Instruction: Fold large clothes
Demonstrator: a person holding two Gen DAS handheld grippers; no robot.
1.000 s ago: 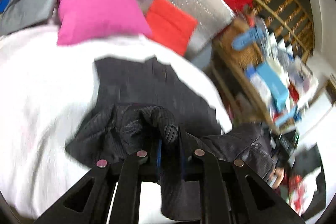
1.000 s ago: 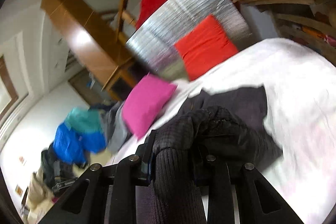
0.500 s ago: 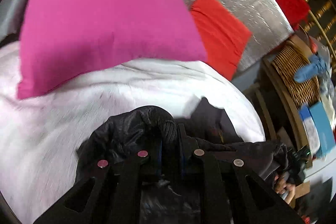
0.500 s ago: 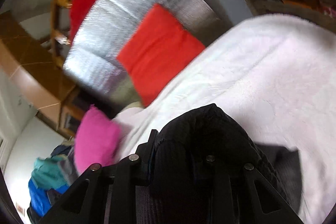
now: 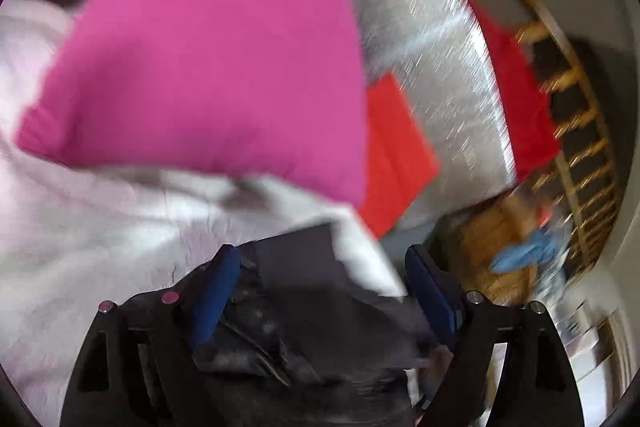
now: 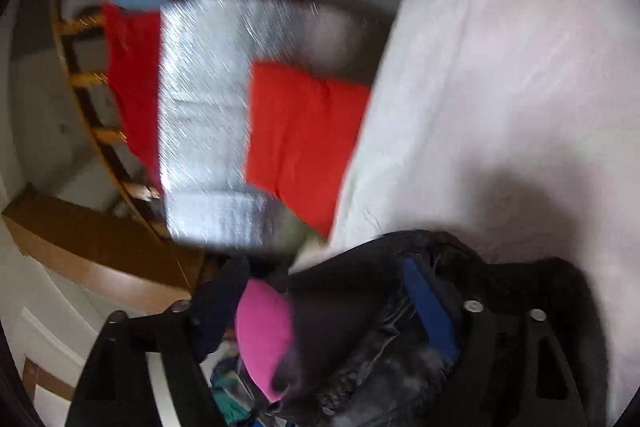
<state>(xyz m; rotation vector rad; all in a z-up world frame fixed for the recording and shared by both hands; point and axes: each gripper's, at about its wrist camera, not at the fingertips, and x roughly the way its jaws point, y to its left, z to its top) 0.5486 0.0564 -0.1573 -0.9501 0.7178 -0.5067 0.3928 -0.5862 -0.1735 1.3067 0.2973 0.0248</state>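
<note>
A dark, black-grey garment [image 5: 304, 327] lies bunched on the white blanket [image 5: 80, 227] right under my left gripper [image 5: 320, 255]. The jaws are opening and stand wide, with the cloth loose between the blue pads [image 5: 212, 299]. In the right wrist view the same dark garment [image 6: 360, 307] is heaped between the fingers of my right gripper [image 6: 324, 267], whose jaws are also opening. Its blue pad [image 6: 428, 303] rests beside the cloth without pinching it. Both views are blurred.
A pink pillow [image 5: 208, 47] lies just beyond the garment, and a red pillow [image 5: 396, 155] leans on a silver foil panel [image 5: 432, 67]. To the right are a wicker basket [image 5: 492, 247] and a wooden railing [image 5: 576, 131]. The white blanket [image 6: 500, 87] spreads out to the right.
Both grippers were shut on folds of the dark garment; now both stand wide and the cloth lies loose. Both carried it toward the pillows and down, and both views have rolled.
</note>
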